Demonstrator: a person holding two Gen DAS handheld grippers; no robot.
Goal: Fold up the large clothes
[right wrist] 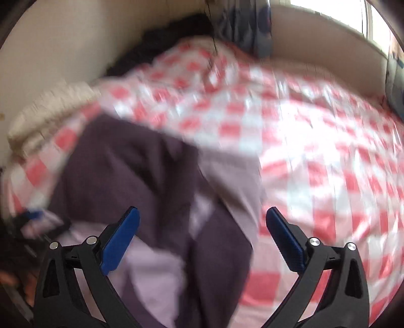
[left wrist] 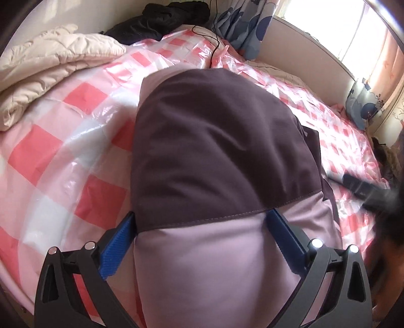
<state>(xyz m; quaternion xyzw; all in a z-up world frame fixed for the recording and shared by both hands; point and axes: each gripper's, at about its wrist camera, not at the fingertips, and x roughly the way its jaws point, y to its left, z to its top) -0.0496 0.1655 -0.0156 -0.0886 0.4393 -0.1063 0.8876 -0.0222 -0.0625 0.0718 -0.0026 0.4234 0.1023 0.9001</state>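
A big two-tone garment [left wrist: 214,161], soft matte cloth in dark plum and pale lilac joined by a stitched seam, lies heaped on the bed, bulging in a rounded hump. Under it spreads a glossy plastic sheet in pink, red and white checks [left wrist: 75,141], crinkled and shining where the window light catches it.

The left gripper [left wrist: 202,222], black-framed with ribbed blue pads [left wrist: 121,242], has its jaws spread wide on either side of the hump; the cloth fills the gap between them, and whether the pads actually press it I cannot tell. The right gripper [right wrist: 202,222] hangs over the same garment [right wrist: 141,171], jaws wide apart and nothing held between them; its view is smeared with blur.

At ten o'clock in the left view sits a puffy cream quilted duvet [left wrist: 50,68], bunched in soft folds. At twelve o'clock lies a crumpled black garment [left wrist: 166,17], with a thin black cable [left wrist: 214,43] trailing across the sheet. A blue-and-white patterned curtain [left wrist: 242,22] hangs at one o'clock.
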